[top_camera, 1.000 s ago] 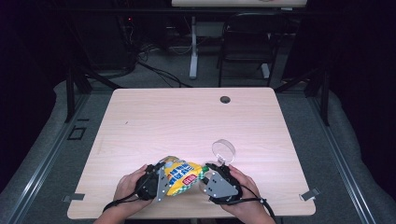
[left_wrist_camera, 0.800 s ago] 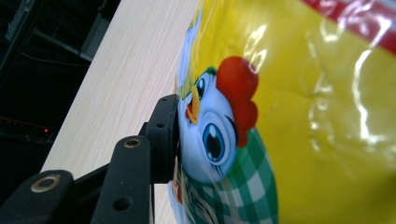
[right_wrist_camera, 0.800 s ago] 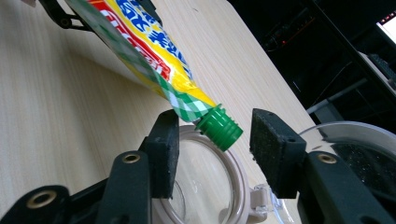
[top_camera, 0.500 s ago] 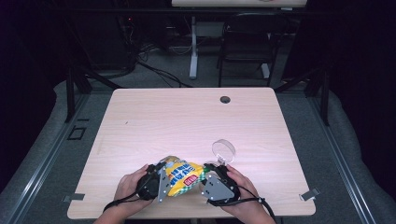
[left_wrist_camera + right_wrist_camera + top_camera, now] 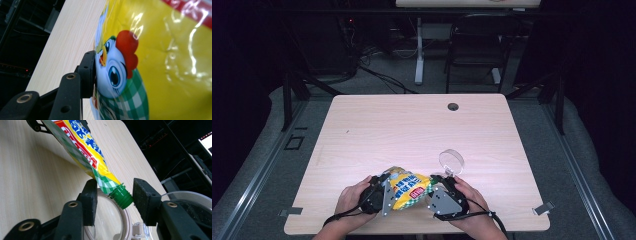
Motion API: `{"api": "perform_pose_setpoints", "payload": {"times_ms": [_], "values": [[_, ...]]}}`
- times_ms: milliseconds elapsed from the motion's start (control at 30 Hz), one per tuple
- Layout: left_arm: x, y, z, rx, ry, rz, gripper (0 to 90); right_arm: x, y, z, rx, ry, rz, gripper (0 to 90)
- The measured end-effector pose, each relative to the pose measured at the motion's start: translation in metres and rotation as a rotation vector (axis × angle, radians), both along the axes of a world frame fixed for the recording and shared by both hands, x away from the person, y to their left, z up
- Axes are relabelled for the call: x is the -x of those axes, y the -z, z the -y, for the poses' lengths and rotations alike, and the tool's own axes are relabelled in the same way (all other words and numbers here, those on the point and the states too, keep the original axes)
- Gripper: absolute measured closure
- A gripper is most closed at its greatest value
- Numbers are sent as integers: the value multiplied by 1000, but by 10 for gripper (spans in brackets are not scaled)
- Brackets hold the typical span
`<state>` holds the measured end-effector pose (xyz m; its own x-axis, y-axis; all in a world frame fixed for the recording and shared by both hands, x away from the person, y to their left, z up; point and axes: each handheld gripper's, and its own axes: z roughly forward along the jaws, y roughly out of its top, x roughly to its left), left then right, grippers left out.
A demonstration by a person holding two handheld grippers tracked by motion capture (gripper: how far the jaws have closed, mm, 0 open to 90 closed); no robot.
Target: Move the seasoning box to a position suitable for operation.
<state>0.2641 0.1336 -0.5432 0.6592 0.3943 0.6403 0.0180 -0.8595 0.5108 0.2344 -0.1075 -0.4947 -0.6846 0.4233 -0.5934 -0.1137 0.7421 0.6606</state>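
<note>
- While the yellow pouch [image 5: 408,189] hangs just above the near edge of the table [image 5: 412,130], between the two hands, its green cap [image 5: 122,196] sits inside the right gripper [image 5: 117,198], whose jaws stand apart. One pad is at the cap's side and the other is still short of it. They have just been closing a little around it.
- If those jaws clamp too far back, they would likely catch the checked neck of the pouch instead of the cap, and a twist would then only wring the foil.
- A pad that meets the cap off-centre could let the ridged plastic slide out sideways.
- The left gripper [image 5: 386,191] is clenched on the pouch body. In the left gripper view one pad presses into the printed rooster, and the other jaw is hidden behind the film.
- That film is glossy and soft, so I judge that the body could creep or rotate in the grip once the cap is turned. A harder squeeze might push the contents out as the cap loosens.
- A clear round container [image 5: 452,161] lies just beyond the right gripper, right under the cap in the right gripper view. A swing of the hand could knock it.
- Farther off, a small dark grommet [image 5: 453,106] sits near the table's far edge, out of the way.
</note>
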Motion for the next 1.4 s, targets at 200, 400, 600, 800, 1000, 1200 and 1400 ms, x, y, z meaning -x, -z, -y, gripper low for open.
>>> {"api": "perform_pose_setpoints", "payload": {"times_ms": [200,400,600,800,1000,1200,1400], "values": [[0,0,1,-13,-9,4,573,-1,1,1,12,6,-13,586],[0,1,1,-34,-7,18,574,-1,4,0,22,16,-14,593],[0,-1,1,-32,-13,31,579,0,6,-1,49,26,8,655],[0,0,2,-63,-13,46,581,0,9,-3,83,31,16,657],[-1,0,3,-54,-14,46,581,-1,8,-2,84,33,13,657],[0,-2,4,-71,-16,60,582,0,9,-4,128,43,43,684],[0,-2,4,-64,-15,57,582,2,10,-6,165,47,64,691]]}}
